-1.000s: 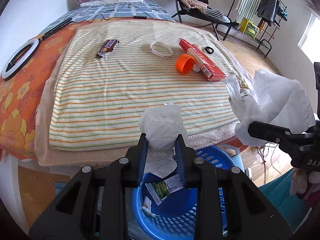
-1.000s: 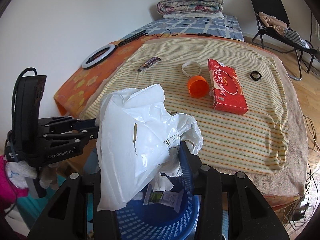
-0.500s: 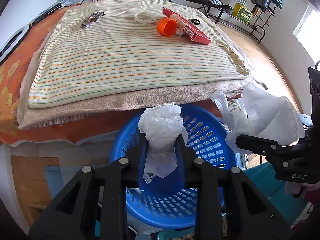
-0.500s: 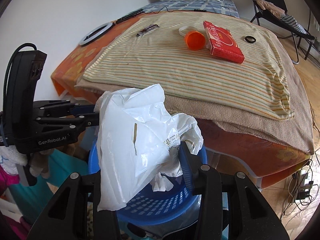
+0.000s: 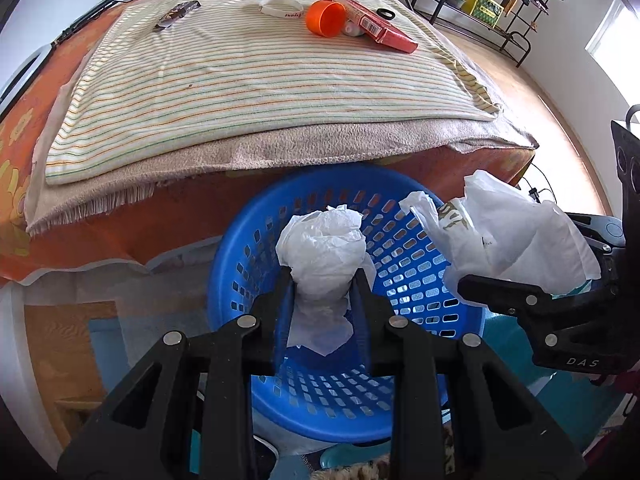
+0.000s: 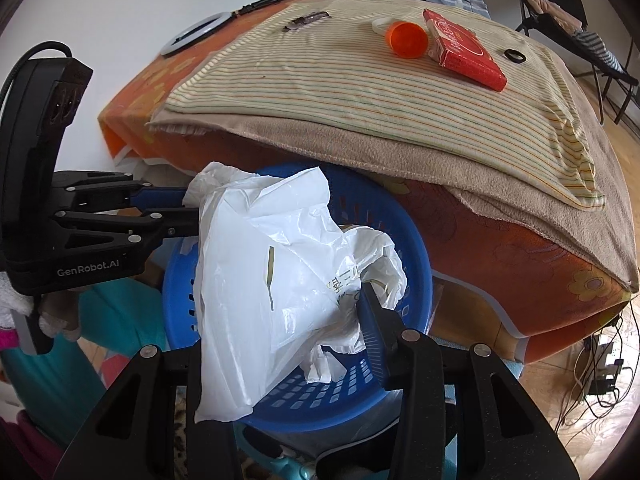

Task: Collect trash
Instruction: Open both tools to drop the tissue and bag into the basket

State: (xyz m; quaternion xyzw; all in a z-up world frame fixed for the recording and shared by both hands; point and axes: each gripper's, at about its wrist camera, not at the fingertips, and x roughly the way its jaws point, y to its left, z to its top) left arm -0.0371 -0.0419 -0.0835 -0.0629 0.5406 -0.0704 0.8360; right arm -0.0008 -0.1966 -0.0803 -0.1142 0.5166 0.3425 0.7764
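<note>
My left gripper (image 5: 322, 280) is shut on a crumpled white tissue (image 5: 324, 256) and holds it over the blue basket (image 5: 416, 280). My right gripper (image 6: 280, 300) is shut on a white plastic bag (image 6: 280, 264) over the same basket (image 6: 416, 240); the bag hides its left finger. The right gripper and its bag (image 5: 516, 240) show at the right of the left wrist view. The left gripper (image 6: 176, 216) shows at the left of the right wrist view, its tips hidden behind the bag.
The bed's striped sheet (image 5: 260, 72) carries an orange cup (image 5: 324, 18), a red box (image 5: 372, 26), a white wristband (image 5: 280, 6), a candy wrapper (image 5: 176, 14) and a black ring (image 6: 514, 56). A ring light (image 6: 196, 34) lies at the bed's left. Cables (image 6: 600, 368) lie on the floor.
Both grippers have moved down and back from above the bed's edge to just over the basket, each still holding its trash. The basket now fills more of both views.
</note>
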